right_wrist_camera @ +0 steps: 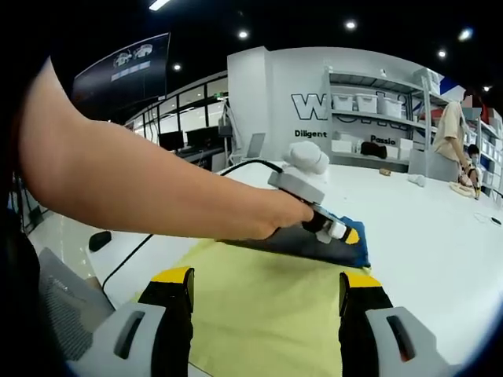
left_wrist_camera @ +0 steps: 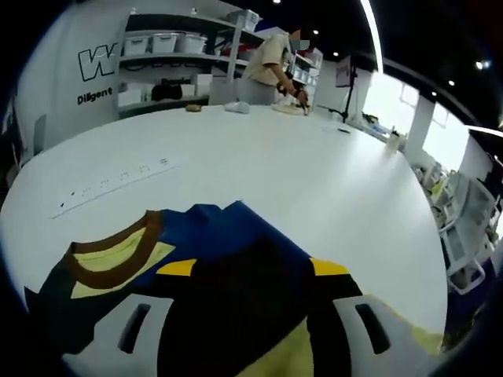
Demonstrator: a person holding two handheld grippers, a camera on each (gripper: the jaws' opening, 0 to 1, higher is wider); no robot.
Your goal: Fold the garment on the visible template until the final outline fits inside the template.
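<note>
Garment (left_wrist_camera: 228, 259) lies on the white desk (left_wrist_camera: 314, 181), its brown collar (left_wrist_camera: 110, 259) toward the left of the left gripper view. Left hand-held gripper (right_wrist_camera: 334, 228) pinches its blue edge; right hand-held gripper (right_wrist_camera: 267, 292) hovers wide above yellow fabric.

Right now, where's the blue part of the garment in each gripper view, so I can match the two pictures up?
Left gripper view: the blue part of the garment lies low and central, just beyond the jaws, beside the brown collar.
Right gripper view: it lies centre right, under the left gripper, beyond the yellow cloth.
Shared landmark: the shelving with white bins.
</note>
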